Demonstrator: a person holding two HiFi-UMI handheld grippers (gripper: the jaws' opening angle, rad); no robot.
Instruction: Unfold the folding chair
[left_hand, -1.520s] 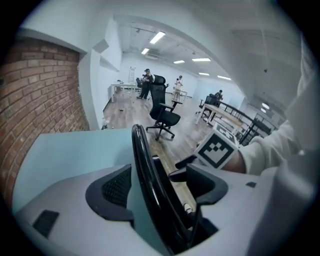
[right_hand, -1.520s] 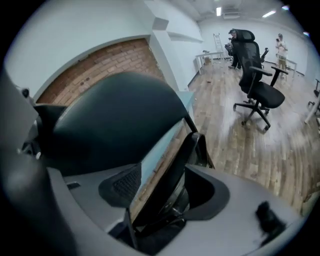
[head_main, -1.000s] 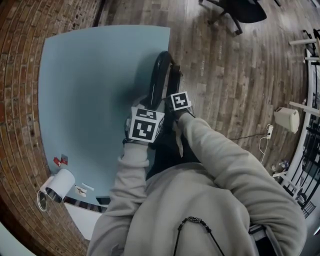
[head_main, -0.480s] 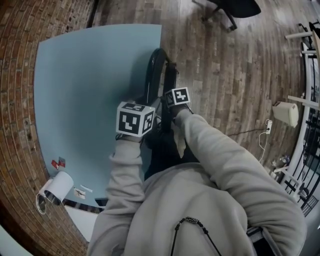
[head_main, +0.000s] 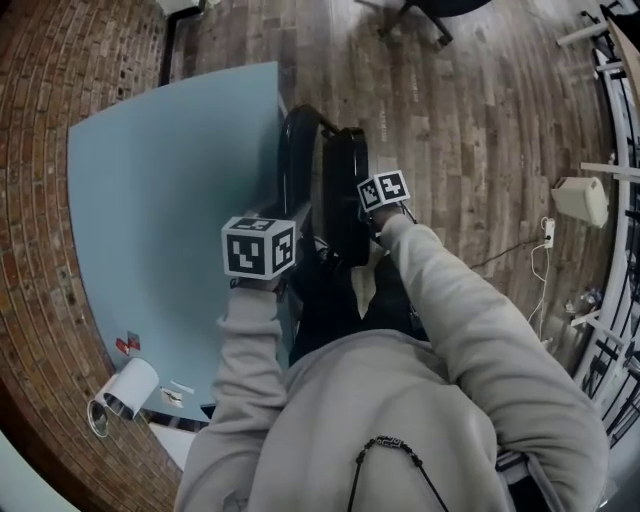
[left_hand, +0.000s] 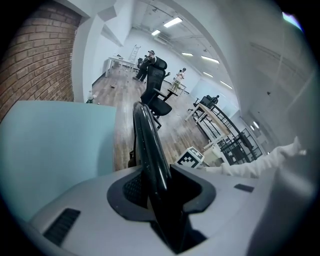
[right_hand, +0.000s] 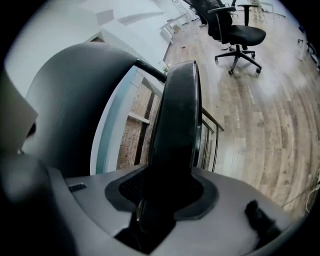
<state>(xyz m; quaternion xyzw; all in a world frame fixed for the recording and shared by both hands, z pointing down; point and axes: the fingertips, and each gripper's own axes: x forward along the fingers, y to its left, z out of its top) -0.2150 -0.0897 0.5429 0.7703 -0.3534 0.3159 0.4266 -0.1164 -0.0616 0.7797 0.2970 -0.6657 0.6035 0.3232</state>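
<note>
1 folding chair (head_main: 345, 190). 2 grippers: 1 left gripper (left_hand: 160, 192), 1 right gripper (right_hand: 162, 192), each with 1 marker cube (head_main: 258, 247). 1 pale blue board (head_main: 170, 200), 1 white roll (head_main: 125, 386), 1 white box (head_main: 582, 200), 2 grey sleeves (head_main: 450, 300).

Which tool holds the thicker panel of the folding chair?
The right tool: its panel is thick and padded, while the left tool grips a thin glossy edge.

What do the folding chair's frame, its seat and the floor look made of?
Frame: probably painted metal tube, glossy black, with bright highlights along it. Seat: black, duller sheen, plastic or vinyl padding; cannot tell which. Floor: wood-look planks, matte, visible grain and seams.
</note>
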